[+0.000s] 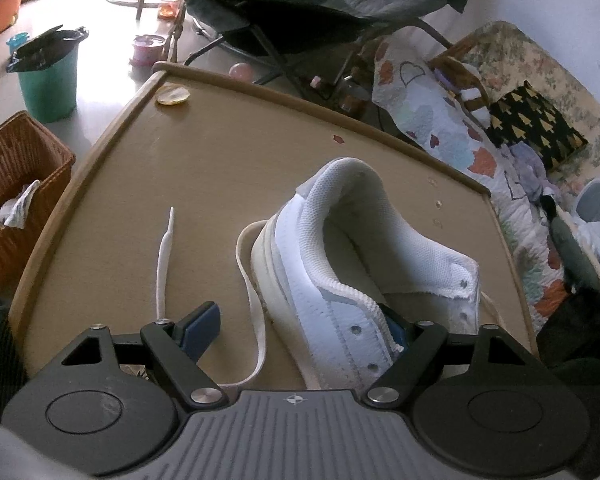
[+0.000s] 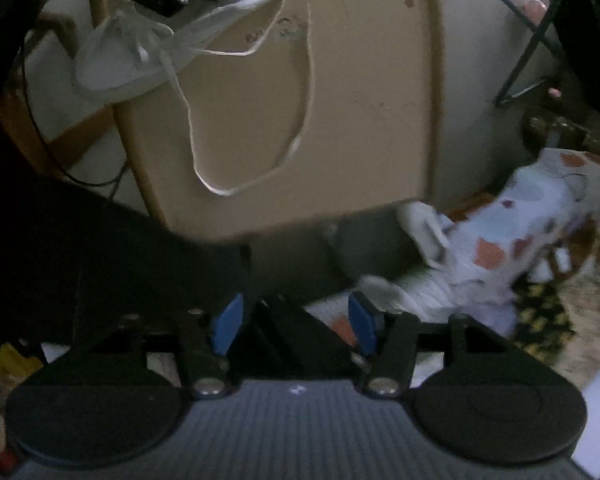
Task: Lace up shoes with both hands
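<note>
A white sneaker (image 1: pixel 340 248) stands on the tan table (image 1: pixel 220 152) with its heel away from me. Its white lace (image 1: pixel 165 256) lies loose on the table to the left and loops round the heel. My left gripper (image 1: pixel 300 330) is open wide astride the shoe's near side wall. Its left pad (image 1: pixel 202 326) is clear of the shoe, and the right one is mostly hidden inside the shoe. In the blurred right wrist view the shoe (image 2: pixel 116 60) is at top left and the lace (image 2: pixel 300 120) makes a big loop. My right gripper (image 2: pixel 296 322) hangs open and empty off the table's edge.
A wicker basket (image 1: pixel 16 184) and a green bucket (image 1: pixel 48 80) stand on the floor to the left. A dark folding chair (image 1: pixel 300 12) is behind the table, and a patterned quilt (image 1: pixel 440 128) lies to the right. A small yellowish disc (image 1: pixel 173 96) sits at the table's far corner.
</note>
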A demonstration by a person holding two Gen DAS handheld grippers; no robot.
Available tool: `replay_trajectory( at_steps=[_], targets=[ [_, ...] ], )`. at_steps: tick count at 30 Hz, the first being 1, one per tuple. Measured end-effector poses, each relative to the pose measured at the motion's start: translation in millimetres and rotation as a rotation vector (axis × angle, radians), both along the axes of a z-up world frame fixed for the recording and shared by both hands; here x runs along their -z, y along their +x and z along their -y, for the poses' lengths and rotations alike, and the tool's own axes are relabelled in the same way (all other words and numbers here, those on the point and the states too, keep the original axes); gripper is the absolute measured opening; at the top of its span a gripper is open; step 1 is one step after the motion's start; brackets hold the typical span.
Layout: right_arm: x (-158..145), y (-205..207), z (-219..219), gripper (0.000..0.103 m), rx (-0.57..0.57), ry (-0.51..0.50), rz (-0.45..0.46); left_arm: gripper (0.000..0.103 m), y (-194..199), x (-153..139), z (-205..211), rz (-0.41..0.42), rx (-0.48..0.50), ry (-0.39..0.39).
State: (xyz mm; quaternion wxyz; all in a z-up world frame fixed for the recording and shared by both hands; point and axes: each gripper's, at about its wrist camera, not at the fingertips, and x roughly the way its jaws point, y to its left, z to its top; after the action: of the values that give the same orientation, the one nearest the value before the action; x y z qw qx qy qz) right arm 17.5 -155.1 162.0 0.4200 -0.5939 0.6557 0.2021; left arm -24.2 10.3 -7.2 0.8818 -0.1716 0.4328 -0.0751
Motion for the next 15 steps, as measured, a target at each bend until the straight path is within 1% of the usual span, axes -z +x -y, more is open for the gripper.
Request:
replay_trajectory(
  at_steps=[2,4,6,8,15],
  targets=[
    [-17,-1,-11,0.063,-0.024,-0.031,0.009,0.083,1,0,0,0.0,0.0,-0.003],
    [-33,0,-18,0.064,-0.035,-0.033,0.026,0.083,0,0,0,0.002,0.002,-0.002],
    [-44,8,-22,0.065,-0.04,-0.026,0.052,0.084,0,1,1,0.003,0.002,0.0],
    [-50,12,-24,0.065,-0.045,-0.026,0.07,0.084,1,1,1,0.004,0.001,0.001],
    [-62,18,-17,0.065,-0.018,-0.037,0.084,0.087,0,0,3,0.005,-0.001,0.009]
  ],
)
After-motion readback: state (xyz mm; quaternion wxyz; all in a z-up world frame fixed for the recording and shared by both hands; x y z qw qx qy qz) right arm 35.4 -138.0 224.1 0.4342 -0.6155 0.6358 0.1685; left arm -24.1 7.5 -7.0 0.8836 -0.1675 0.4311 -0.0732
